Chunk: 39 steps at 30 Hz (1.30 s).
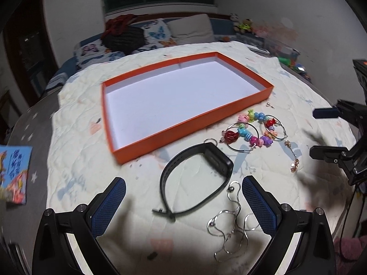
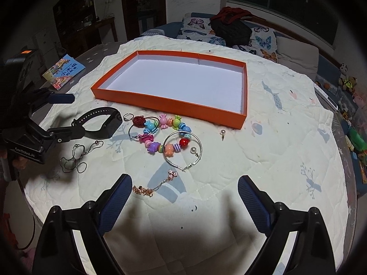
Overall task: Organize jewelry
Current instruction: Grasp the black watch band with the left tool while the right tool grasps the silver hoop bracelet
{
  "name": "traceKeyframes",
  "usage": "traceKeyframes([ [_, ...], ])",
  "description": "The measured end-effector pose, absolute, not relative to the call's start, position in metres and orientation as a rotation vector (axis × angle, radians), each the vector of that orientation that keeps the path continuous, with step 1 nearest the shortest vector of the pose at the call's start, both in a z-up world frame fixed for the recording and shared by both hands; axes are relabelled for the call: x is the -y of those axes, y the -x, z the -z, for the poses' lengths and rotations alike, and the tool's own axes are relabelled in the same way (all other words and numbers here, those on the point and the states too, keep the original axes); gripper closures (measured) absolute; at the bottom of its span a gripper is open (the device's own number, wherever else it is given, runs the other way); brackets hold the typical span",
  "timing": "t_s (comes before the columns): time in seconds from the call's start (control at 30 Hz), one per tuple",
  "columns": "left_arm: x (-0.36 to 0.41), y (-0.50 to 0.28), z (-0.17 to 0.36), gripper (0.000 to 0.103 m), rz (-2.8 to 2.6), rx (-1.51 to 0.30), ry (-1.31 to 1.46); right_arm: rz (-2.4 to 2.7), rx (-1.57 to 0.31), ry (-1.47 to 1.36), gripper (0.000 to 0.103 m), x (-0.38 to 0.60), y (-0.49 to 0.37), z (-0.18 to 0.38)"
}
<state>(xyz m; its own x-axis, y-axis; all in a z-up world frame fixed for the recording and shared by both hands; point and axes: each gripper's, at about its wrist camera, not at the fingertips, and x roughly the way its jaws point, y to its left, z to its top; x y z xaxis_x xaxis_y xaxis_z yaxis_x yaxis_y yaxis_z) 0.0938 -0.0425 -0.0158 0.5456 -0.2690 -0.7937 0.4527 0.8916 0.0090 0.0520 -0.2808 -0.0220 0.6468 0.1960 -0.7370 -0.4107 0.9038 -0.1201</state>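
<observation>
Orange shallow cardboard tray (image 1: pixel 240 68) lies empty on the quilted bed cover; the jewelry sits just beside it. Both hand-held grippers, left (image 1: pixel 183 202) and right (image 2: pixel 184 196), hang with fingers apart. Thin silver chain necklace (image 1: pixel 229 226) could tangle or slip during pinching.

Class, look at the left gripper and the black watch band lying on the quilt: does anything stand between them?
Nothing visible does. The left gripper is open, with the black watch band lying directly ahead between its fingers. The silver chain lies beside it, toward the right finger, not across the path.
</observation>
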Motion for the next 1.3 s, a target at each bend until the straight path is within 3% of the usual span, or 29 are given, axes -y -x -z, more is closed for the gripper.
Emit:
traceKeyframes([
  [0.77,0.065,-0.14,0.045,0.004,0.621,-0.989,-0.261,-0.474,-0.859,0.389,0.015,0.269,-0.091,0.033],
  [1.1,0.07,-0.145,0.051,0.005,0.643,-0.992,-0.277,-0.495,-0.89,0.396,0.032,0.268,-0.098,0.04],
  [1.2,0.072,-0.147,0.052,0.01,0.654,-0.993,-0.272,-0.497,-0.89,0.404,0.037,0.267,-0.098,0.041],
  [1.3,0.072,-0.144,0.05,0.019,0.673,-0.98,-0.274,-0.499,-0.886,0.409,0.048,0.267,-0.097,0.04],
])
